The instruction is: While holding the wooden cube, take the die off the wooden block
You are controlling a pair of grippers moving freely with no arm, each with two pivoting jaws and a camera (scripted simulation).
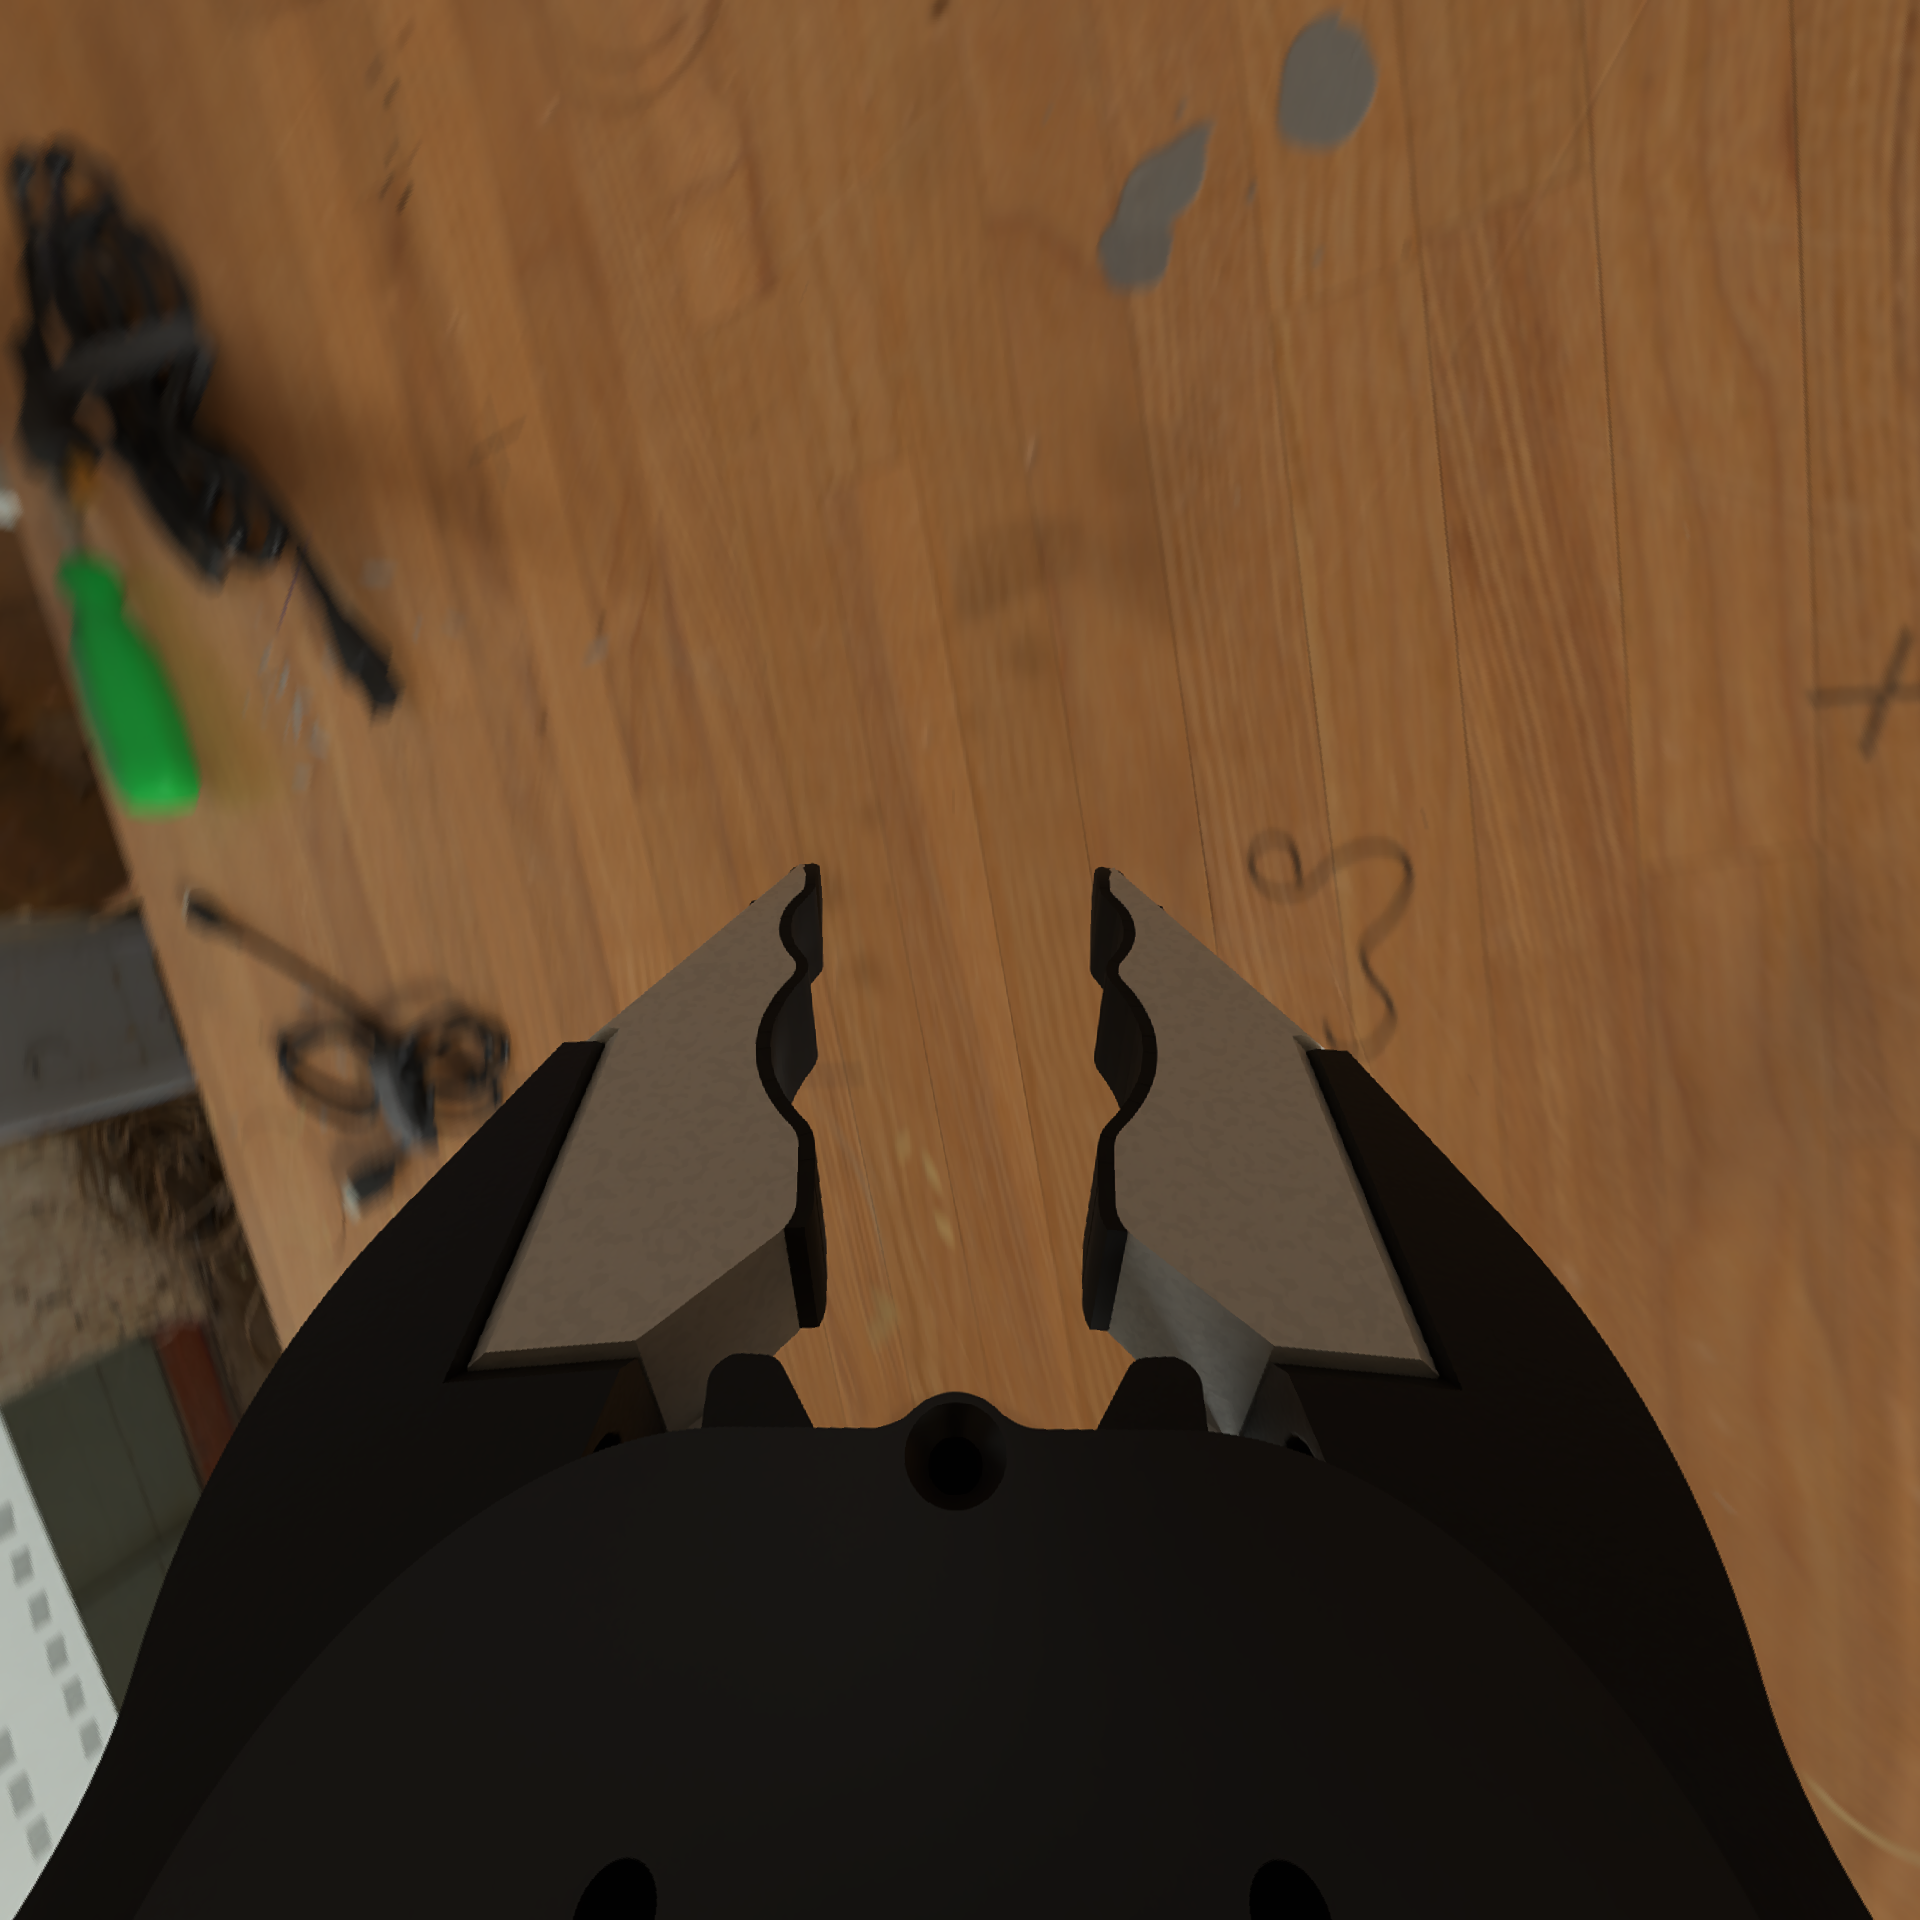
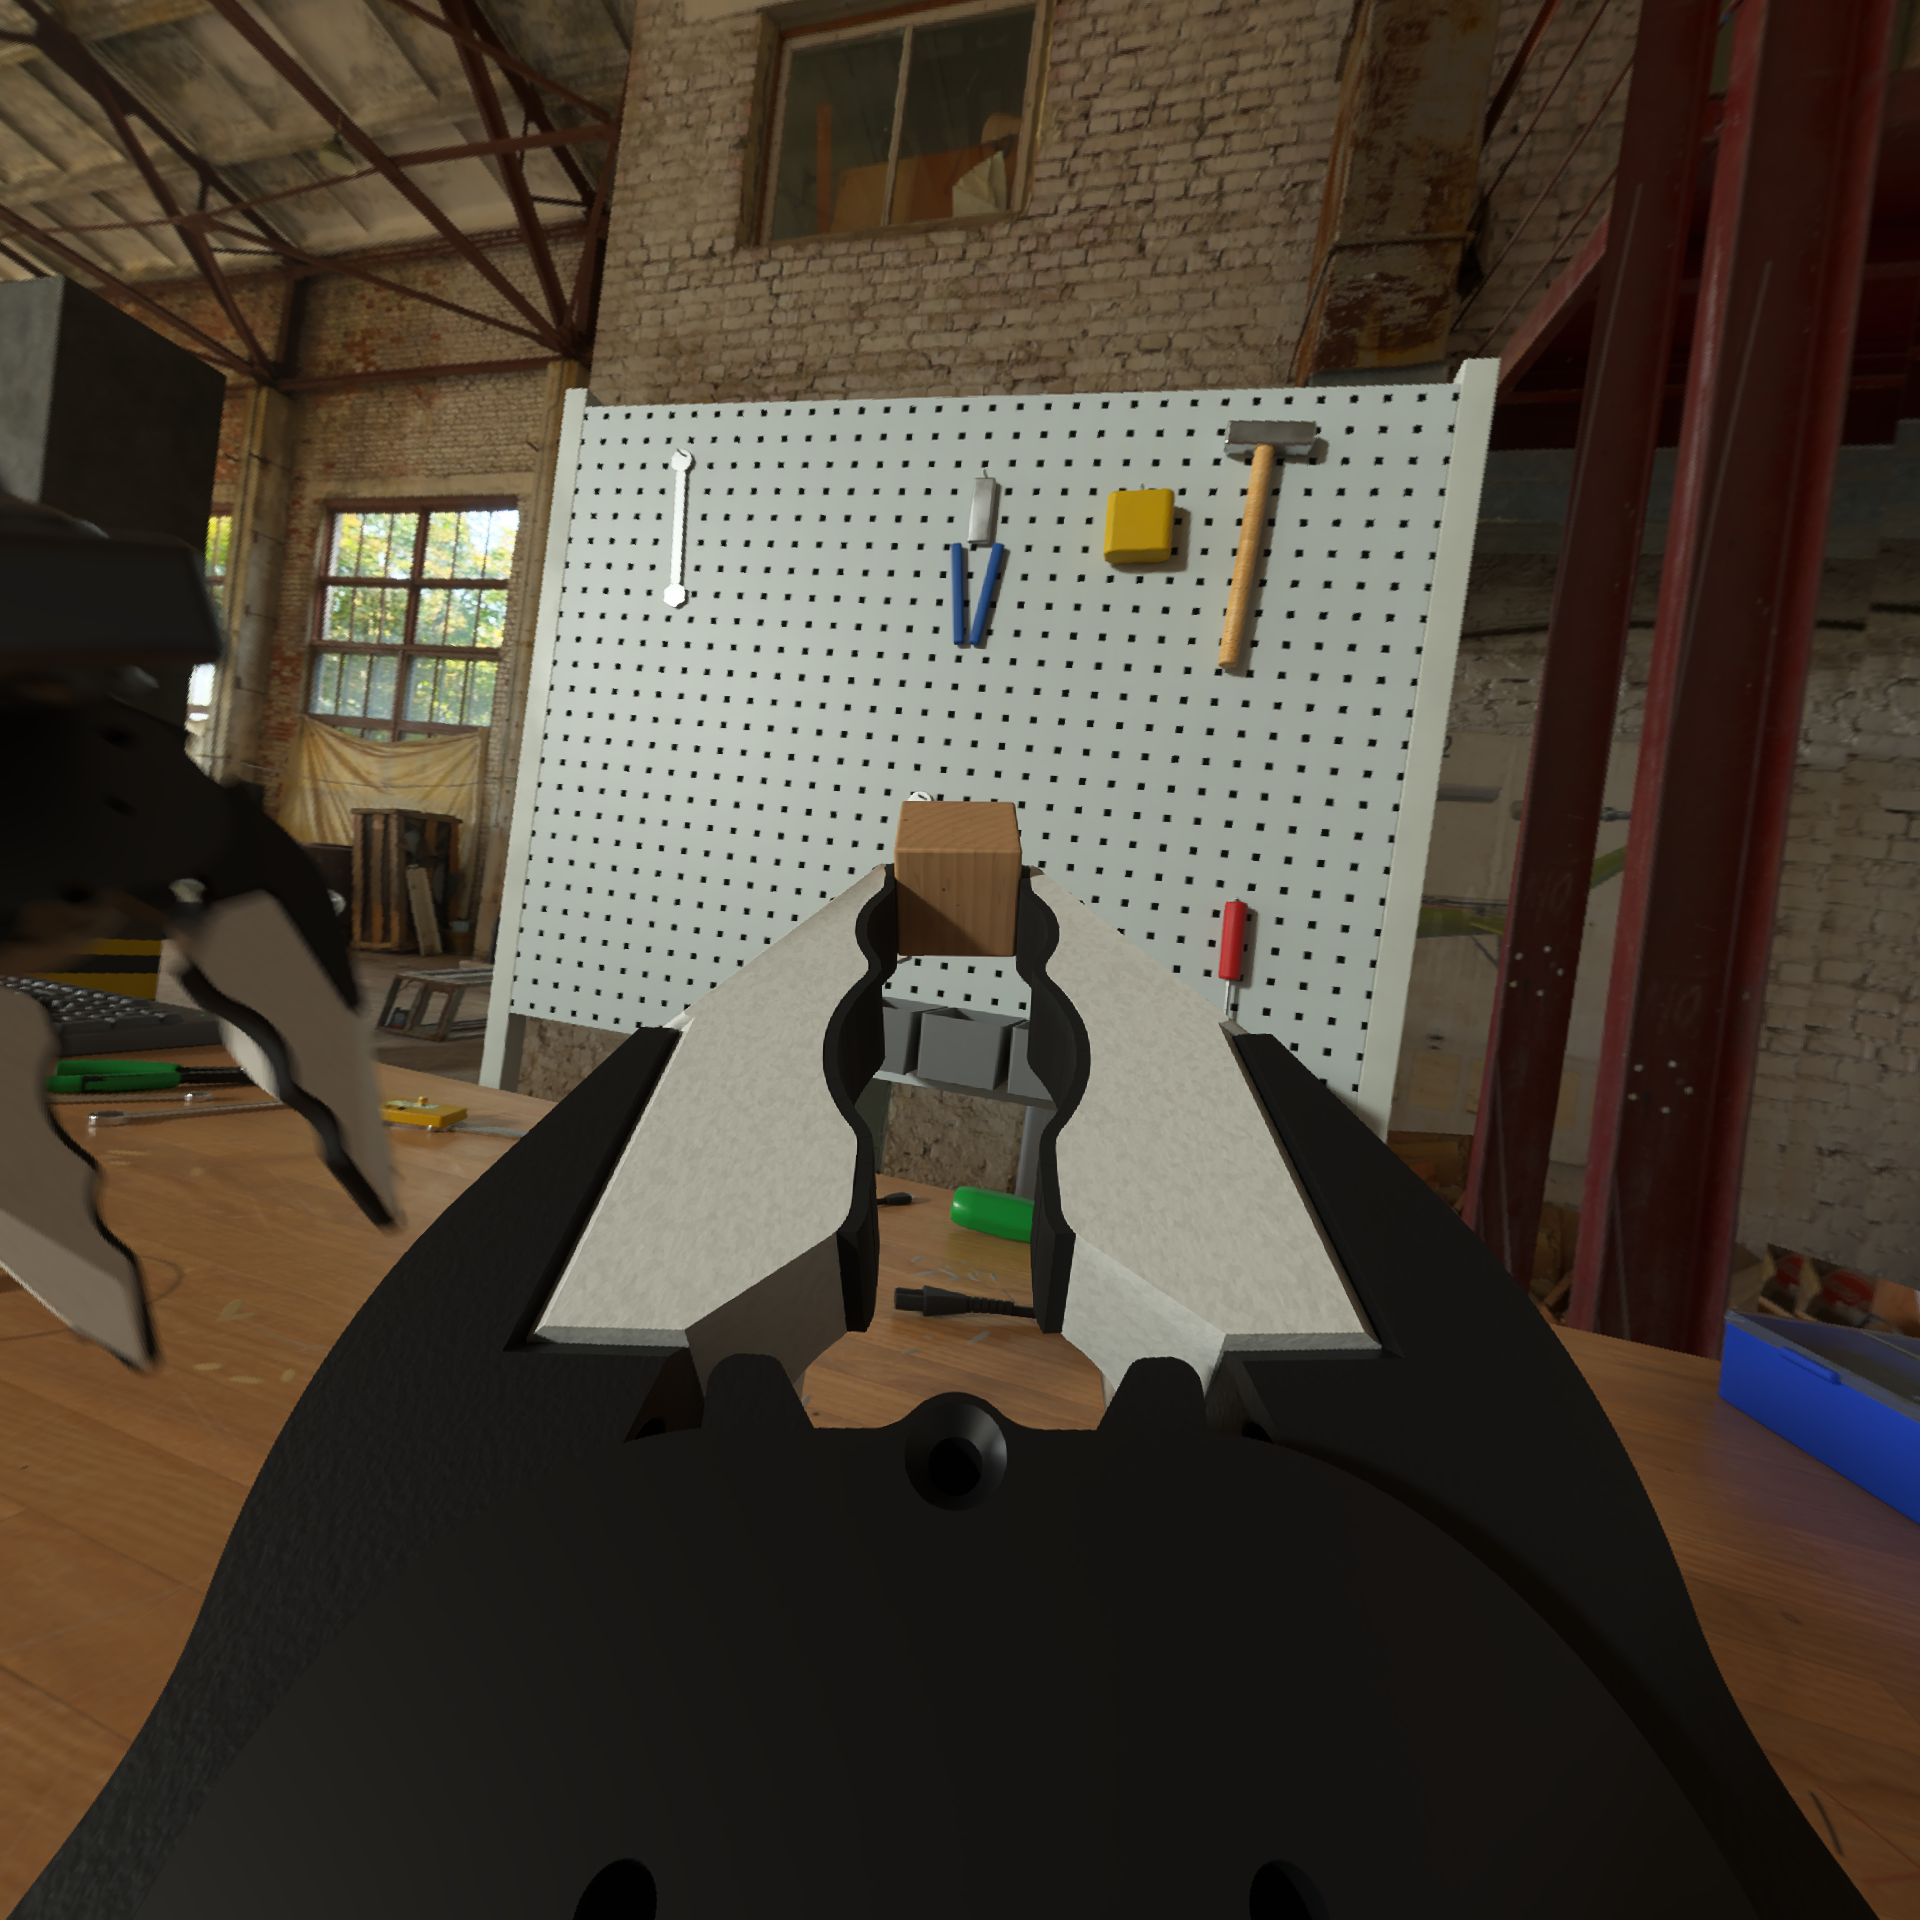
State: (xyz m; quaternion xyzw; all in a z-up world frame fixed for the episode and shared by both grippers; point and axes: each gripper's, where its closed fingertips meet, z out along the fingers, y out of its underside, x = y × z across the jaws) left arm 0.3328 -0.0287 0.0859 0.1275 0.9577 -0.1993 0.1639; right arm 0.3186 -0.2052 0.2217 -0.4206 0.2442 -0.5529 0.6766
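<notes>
My right gripper [image 2: 956, 871] is shut on the wooden cube [image 2: 956, 904] and holds it at its fingertips, raised above the wooden table [image 2: 312, 1455]. A small white sliver, the die [image 2: 921, 798], shows at the cube's top back left edge; most of it is hidden. My left gripper [image 1: 956, 883] is open and empty, pointing down at the bare table top [image 1: 1039, 520]. It also shows in the right wrist view [image 2: 258, 1288], blurred, to the left of the cube and lower.
A green-handled screwdriver [image 1: 125, 686] and black cables [image 1: 156, 416] lie near the table's left edge. A white pegboard [image 2: 831, 727] with hung tools stands behind the table, with grey bins [image 2: 956, 1044] at its foot. A blue box [image 2: 1818, 1392] sits at the right.
</notes>
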